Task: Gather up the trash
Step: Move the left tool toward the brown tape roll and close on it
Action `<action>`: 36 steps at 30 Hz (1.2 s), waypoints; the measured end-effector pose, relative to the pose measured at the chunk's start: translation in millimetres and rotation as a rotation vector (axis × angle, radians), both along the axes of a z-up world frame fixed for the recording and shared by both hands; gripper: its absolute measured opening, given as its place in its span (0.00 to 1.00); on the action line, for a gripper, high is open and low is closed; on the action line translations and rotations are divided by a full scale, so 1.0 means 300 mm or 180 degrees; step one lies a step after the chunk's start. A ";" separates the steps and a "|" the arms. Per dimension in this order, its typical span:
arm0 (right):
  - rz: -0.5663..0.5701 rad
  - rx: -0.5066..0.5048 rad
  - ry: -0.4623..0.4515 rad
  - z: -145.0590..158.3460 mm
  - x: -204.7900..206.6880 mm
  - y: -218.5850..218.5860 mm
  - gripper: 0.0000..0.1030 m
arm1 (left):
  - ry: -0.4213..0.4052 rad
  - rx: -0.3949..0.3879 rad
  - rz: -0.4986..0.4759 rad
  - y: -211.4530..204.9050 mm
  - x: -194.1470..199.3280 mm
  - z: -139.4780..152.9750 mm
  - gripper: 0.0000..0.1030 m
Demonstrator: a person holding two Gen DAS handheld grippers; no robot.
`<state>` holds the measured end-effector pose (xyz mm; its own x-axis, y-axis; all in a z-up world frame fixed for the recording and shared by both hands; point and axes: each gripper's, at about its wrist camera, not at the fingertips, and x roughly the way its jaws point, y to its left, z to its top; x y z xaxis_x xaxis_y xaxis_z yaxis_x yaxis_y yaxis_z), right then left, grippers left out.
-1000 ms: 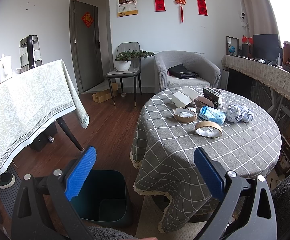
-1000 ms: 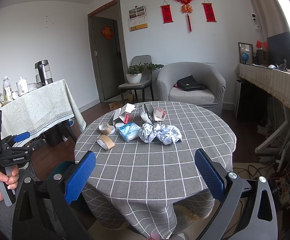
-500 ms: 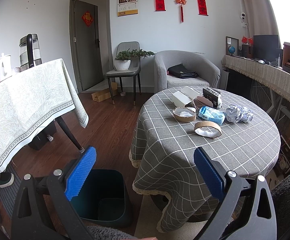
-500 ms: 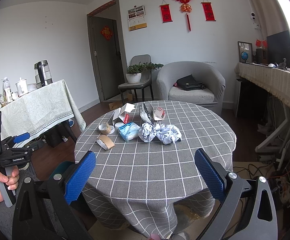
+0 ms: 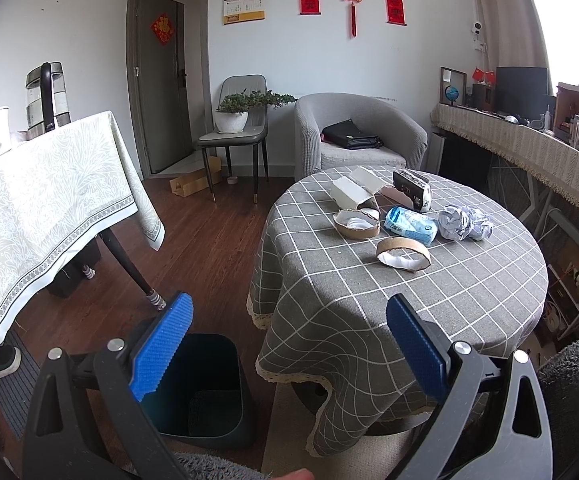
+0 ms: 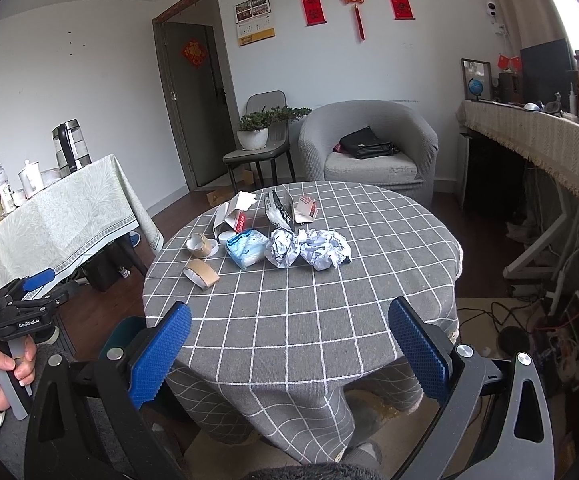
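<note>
Both the left tongs (image 5: 289,336) and right tongs (image 6: 289,338) hang spread wide and empty, short of the tabletop (image 6: 329,312). The trash (tape rings, crumpled paper (image 6: 321,248), cartons) lies at twelve o'clock. Start with the nearest tape ring (image 5: 403,254), then drop it in the bin (image 5: 205,392) at seven o'clock.

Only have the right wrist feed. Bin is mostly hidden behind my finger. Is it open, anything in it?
Observer: The left wrist view shows the bin on the floor beside the round table, with no lid on it and no trash visible inside.
Operator: Left gripper state? I only get it side-on.
Observer: The left gripper is open, fingers wide apart, nothing between them.
</note>
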<state>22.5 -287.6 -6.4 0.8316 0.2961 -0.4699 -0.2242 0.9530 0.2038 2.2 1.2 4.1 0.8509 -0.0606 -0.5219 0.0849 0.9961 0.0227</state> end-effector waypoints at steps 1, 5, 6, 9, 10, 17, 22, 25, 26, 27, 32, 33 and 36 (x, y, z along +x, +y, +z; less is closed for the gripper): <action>0.0021 -0.0018 0.0032 -0.001 0.004 0.008 0.97 | 0.0028 -0.0024 -0.0028 0.002 0.005 -0.002 0.96; 0.0100 -0.0123 0.0080 -0.004 0.017 0.034 0.97 | 0.0103 -0.0067 -0.0187 -0.015 0.029 -0.007 0.95; 0.0126 -0.0120 0.0092 -0.007 0.019 0.036 0.97 | 0.0101 -0.0066 -0.0233 -0.023 0.034 -0.004 0.93; 0.0190 -0.0108 0.0167 -0.018 0.036 0.045 0.97 | 0.0163 -0.0122 -0.0386 -0.041 0.063 -0.001 0.89; 0.0209 -0.0113 0.0197 -0.020 0.043 0.047 0.97 | 0.0196 -0.0132 -0.0412 -0.047 0.077 -0.001 0.89; 0.0272 -0.0103 0.0348 -0.036 0.083 0.026 0.97 | 0.0345 -0.0082 -0.0583 -0.099 0.171 -0.014 0.84; 0.0287 -0.0093 0.0424 -0.049 0.111 0.005 0.97 | 0.0477 -0.0133 -0.0783 -0.150 0.242 -0.034 0.76; 0.0283 -0.0060 0.0482 -0.062 0.132 -0.013 0.97 | 0.0534 -0.0078 -0.0925 -0.192 0.285 -0.048 0.72; 0.0288 -0.0051 0.0504 -0.067 0.140 -0.017 0.97 | 0.0562 -0.0089 -0.0965 -0.204 0.301 -0.053 0.72; 0.0293 -0.0049 0.0524 -0.071 0.148 -0.022 0.97 | 0.0593 -0.0104 -0.1002 -0.214 0.316 -0.059 0.72; 0.0331 -0.0035 0.0593 -0.079 0.188 -0.032 0.97 | 0.0715 -0.0083 -0.1118 -0.268 0.392 -0.105 0.73; 0.0336 -0.0027 0.0605 -0.081 0.196 -0.035 0.97 | 0.0741 -0.0097 -0.1133 -0.277 0.408 -0.115 0.74; 0.0344 -0.0003 0.0642 -0.086 0.221 -0.046 0.97 | 0.0799 -0.0181 -0.1170 -0.296 0.443 -0.134 0.74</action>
<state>88.8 -301.4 -32.1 0.6841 0.3779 -0.6238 -0.2799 0.9258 0.2539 135.2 -87.7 -36.0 0.6148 -0.3698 -0.6966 0.4295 0.8978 -0.0976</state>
